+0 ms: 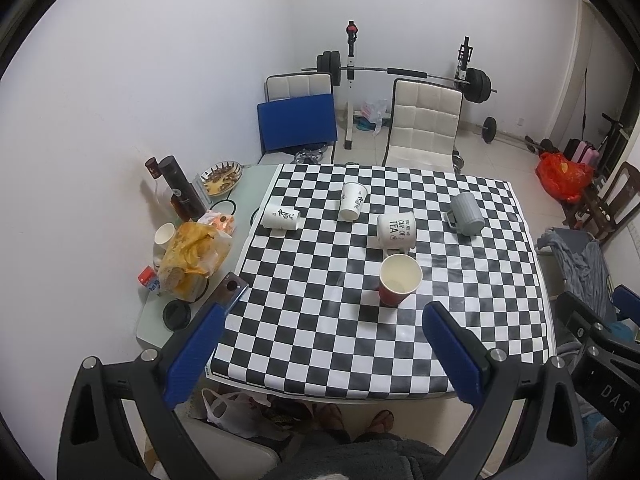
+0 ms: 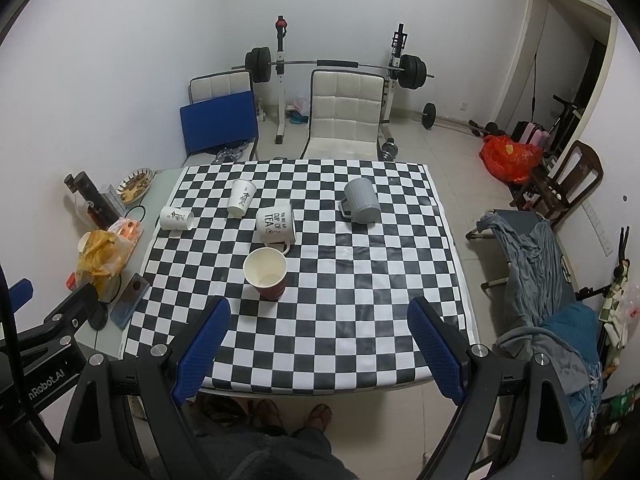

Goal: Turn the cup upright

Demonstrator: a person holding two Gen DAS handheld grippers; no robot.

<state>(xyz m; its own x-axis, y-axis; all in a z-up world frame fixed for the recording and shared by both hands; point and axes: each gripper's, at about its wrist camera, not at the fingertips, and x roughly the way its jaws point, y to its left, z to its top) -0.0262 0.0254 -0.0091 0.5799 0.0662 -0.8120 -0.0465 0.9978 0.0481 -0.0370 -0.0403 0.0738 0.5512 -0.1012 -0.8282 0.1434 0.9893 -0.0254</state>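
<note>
Hanging above the near edge of the worktop (image 1: 304,376), the left tongs (image 1: 324,354) and the right tongs (image 2: 320,350) both stand wide apart and hold nothing. Five cups sit on the black and white checked cloth. The red paper cup (image 1: 400,280) stands up with its mouth open to the top, near the middle. Just behind it is the white tea mug (image 1: 396,230), which looks turned upside down, with its handle close to the red cup's rim. Farther off, one white paper cup (image 1: 281,216) lies on its side at the left, and another white paper cup (image 1: 353,201) lies tipped near the far middle. The grey mug (image 1: 466,214) at the right also looks upside down. I cannot tell which cup is picked next. If the tongs reach for the tea mug, they could bump the light red cup and knock it over. Paper cups can squash if squeezed hard, and a lying cup can roll away when touched. A heavy mug could slip from smooth pads while turning.
</note>
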